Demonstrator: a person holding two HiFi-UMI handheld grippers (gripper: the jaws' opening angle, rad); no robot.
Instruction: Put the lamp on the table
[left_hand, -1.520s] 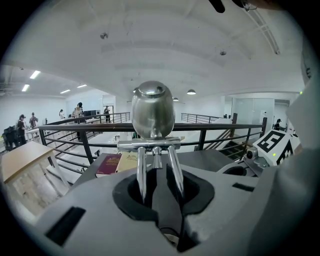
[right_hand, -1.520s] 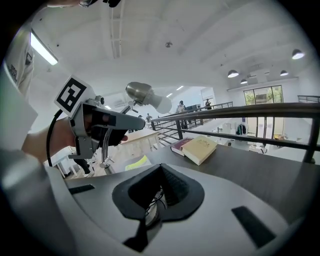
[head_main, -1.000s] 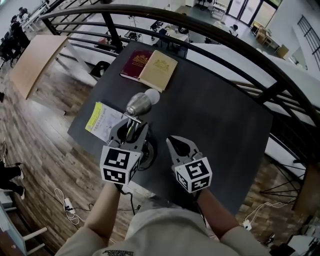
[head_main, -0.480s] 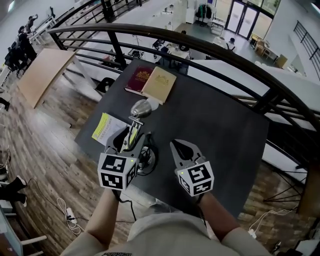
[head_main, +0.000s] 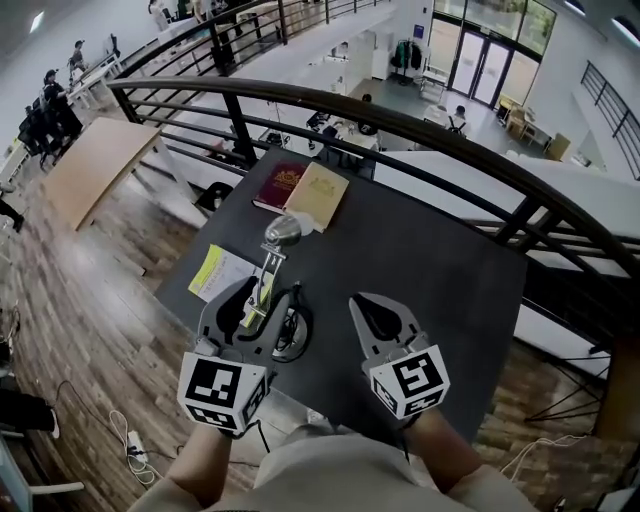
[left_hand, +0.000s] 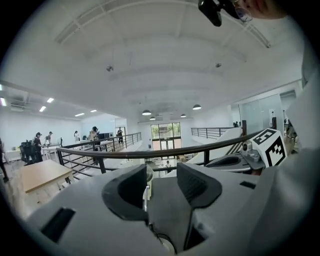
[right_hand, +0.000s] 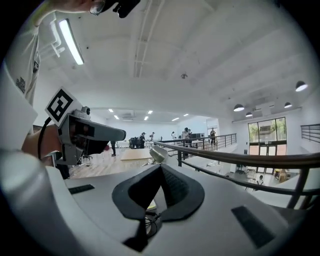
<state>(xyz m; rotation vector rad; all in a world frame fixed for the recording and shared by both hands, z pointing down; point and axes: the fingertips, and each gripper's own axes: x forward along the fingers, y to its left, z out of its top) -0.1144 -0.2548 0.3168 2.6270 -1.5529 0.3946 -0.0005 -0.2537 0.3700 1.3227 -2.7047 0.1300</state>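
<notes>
**Lamp upright on table, left jaws wide, right jaws closed**

At the left gripper (head_main: 262, 300): jaws spread as wide as they go, clamping nothing. Between them, the thin stem of the lamp (head_main: 270, 268). Sits close by the pad (left_hand: 131, 192) at the left of the left gripper view and clear of the opposite one. Contact with the near pad impossible to tell.

At the right gripper (head_main: 365, 303): jaws closed tip to tip, empty. Hangs over bare table (head_main: 440, 250) just beside the lamp's base (head_main: 293, 338), apart from it.

Stands on that round base, flat on the dark top, toward the table's near edge. Runs lengthwise from the base along the stem to the metal head (head_main: 283, 230). Points away from the person in the head view, head toward the two books (head_main: 305, 190) at the far edge, near them but not touching. Sits just right of a yellow-and-white sheet (head_main: 218, 270). Degree of tilt not readable from these views.
</notes>
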